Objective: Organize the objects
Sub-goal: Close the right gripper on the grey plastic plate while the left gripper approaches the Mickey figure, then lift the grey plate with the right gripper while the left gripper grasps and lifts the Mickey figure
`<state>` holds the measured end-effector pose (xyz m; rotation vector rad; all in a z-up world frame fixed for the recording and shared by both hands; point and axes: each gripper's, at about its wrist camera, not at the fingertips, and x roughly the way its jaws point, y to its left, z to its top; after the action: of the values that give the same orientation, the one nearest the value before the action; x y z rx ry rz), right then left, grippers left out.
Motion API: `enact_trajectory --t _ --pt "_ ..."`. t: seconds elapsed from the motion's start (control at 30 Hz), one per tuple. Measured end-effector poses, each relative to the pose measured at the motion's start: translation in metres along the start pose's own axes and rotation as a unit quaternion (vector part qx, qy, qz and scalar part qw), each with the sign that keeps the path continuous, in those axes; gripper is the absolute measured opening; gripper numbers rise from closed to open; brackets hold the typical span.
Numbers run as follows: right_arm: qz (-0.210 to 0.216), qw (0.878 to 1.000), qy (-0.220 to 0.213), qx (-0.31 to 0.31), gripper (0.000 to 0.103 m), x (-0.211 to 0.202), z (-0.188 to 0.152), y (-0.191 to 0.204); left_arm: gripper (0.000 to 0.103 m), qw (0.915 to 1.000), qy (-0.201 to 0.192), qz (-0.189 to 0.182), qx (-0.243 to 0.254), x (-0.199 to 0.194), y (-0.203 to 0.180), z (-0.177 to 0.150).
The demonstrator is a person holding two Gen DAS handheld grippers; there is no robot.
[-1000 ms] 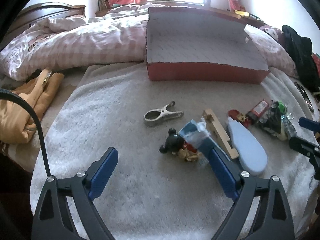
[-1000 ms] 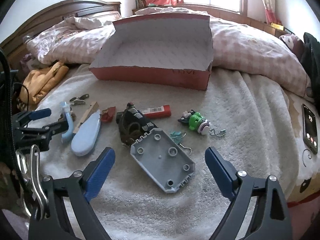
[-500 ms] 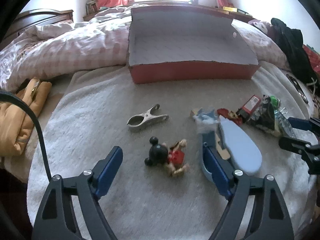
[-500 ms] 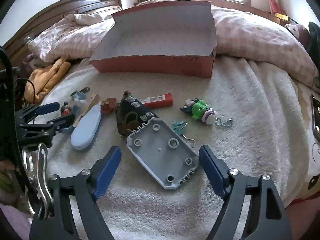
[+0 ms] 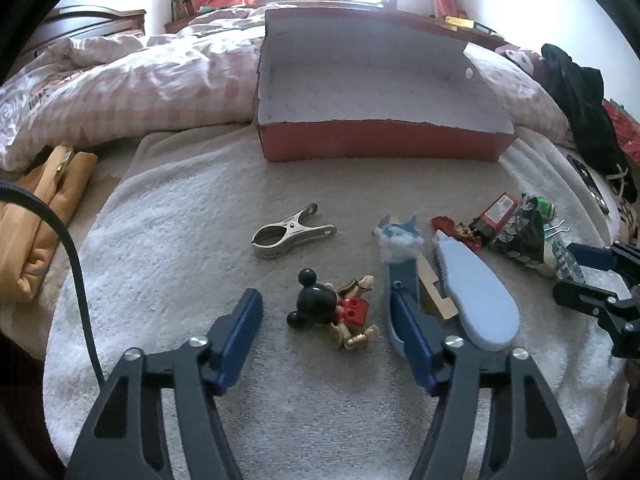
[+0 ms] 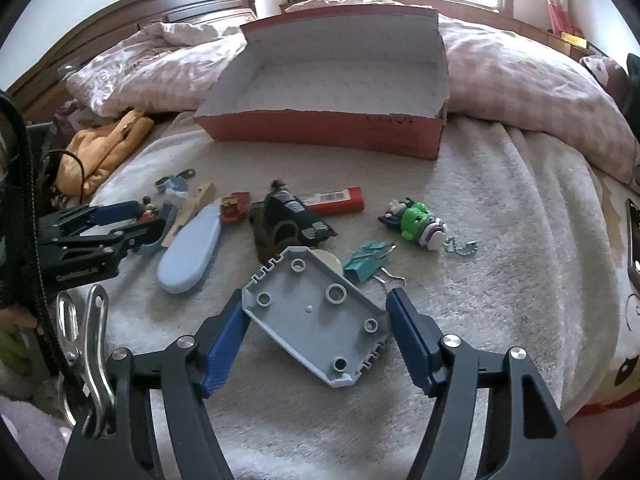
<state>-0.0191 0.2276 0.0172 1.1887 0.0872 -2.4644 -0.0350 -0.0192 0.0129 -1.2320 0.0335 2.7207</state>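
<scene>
left gripper (image 5: 326,320): jaws apart, just been closing, mouse figure (image 5: 332,312) between, untouched
right gripper (image 6: 316,334): closing around grey plate (image 6: 316,320), contact unclear
box (image 6: 328,128): open, behind clutter

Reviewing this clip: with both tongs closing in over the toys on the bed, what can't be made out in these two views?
- Left view: the wooden stick is mostly hidden between the blue handle and the blue brush.
- Right view: the phone is cut off by the right edge.
- Right view: a round tan thing is covered by the grey plate; unidentifiable.
- Right view: whether the right tongs already press the plate.
- Right view: writing on the red box is too small.
</scene>
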Motion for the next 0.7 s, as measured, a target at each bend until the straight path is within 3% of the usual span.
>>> enact_trajectory --t 0.3,0.57,0.7 --pt "0.007 1.0 0.028 -0.009 0.071 0.0 -0.005 0.011 0.064 0.9998 -0.001 -0.017 -0.012 -0.004 0.007 -0.004" --pt "-0.017 0.999 0.018 -0.022 0.071 0.005 -0.008 0.018 0.064 0.9997 -0.006 -0.019 -0.015 0.0 0.007 -0.002" --pt "-0.037 0.999 0.007 -0.021 0.071 0.007 -0.009 0.022 0.048 0.9998 -0.005 -0.019 -0.005 -0.002 0.005 -0.003"
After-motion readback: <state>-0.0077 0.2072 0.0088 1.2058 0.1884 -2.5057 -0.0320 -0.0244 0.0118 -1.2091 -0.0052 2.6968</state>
